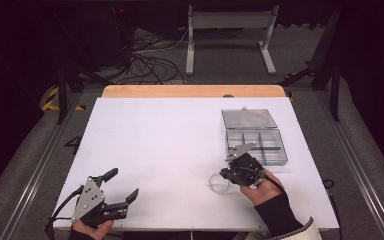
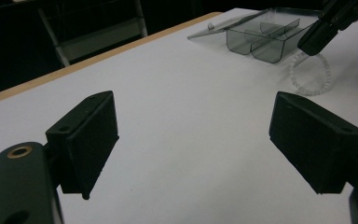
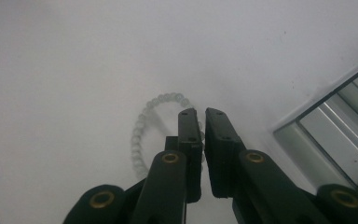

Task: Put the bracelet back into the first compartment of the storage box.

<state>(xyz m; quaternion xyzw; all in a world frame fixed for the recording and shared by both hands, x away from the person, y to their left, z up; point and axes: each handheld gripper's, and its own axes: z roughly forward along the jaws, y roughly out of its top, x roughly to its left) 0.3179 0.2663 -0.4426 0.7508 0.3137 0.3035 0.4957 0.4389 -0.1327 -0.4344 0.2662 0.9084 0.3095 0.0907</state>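
Bracelet (image 1: pixel 219 183) of pale clear beads lies flat on the white table (image 1: pixel 170 145), just in front of an open, clear plastic box (image 1: pixel 257 145) with dividers, whose lid (image 1: pixel 248 118) is folded back behind it. The right gripper (image 1: pixel 226 174), held in a gloved hand (image 1: pixel 267 187), reaches down over the bracelet's near-box side; in the right gripper view its jaws are drawn almost together at the beads (image 3: pixel 142 122), though whether they actually pinch the strand cannot be told. The left gripper (image 1: pixel 122 186) hangs well to the left of the box, near the table's front edge, jaws spread wide with nothing between them.
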